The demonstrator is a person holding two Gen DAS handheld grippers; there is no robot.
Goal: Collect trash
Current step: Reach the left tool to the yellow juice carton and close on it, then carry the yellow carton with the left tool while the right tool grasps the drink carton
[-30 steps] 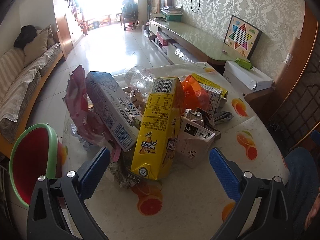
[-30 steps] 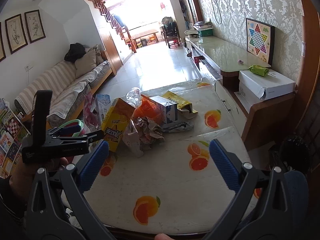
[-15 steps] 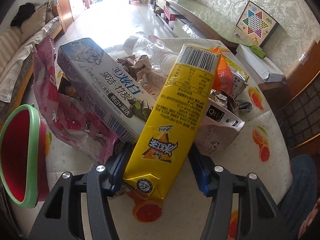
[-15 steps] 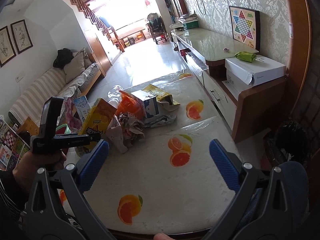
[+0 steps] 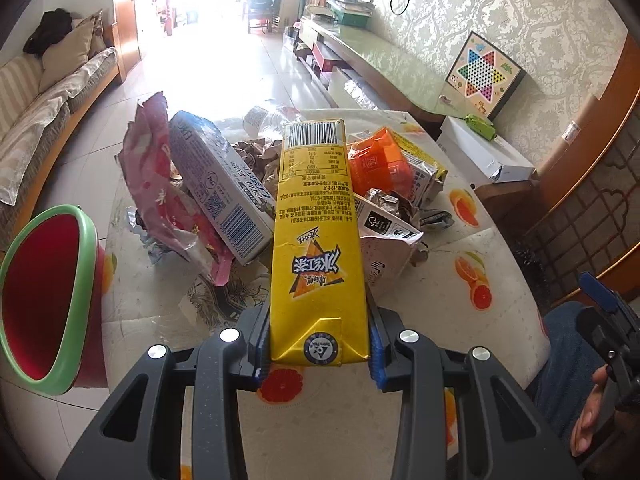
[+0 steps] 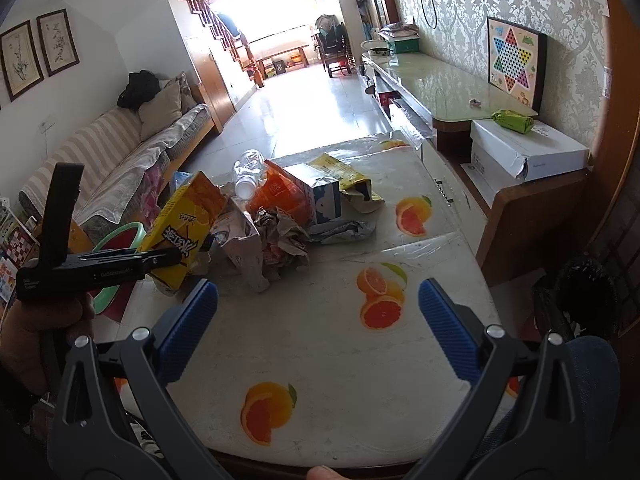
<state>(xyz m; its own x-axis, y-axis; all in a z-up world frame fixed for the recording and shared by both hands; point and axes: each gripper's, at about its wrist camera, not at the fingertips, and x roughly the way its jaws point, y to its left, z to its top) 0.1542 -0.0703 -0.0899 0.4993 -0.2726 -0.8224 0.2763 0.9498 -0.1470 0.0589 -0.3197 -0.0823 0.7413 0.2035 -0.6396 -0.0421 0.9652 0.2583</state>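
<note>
Across the fruit-print table (image 6: 320,344) trash lay heaped; the left gripper (image 5: 318,350) pinched the yellow carton (image 5: 316,240) low, seemingly light and crushable, while the right gripper (image 6: 318,316) gaped wide.

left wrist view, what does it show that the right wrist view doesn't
Only the left wrist view shows the carton's barcode face and the left gripper clamping the carton at its base. Only the right wrist view shows the open right gripper over bare table, plus the framed pictures. Both show the trash pile, the bin, the sofa and the checkers board.
</note>
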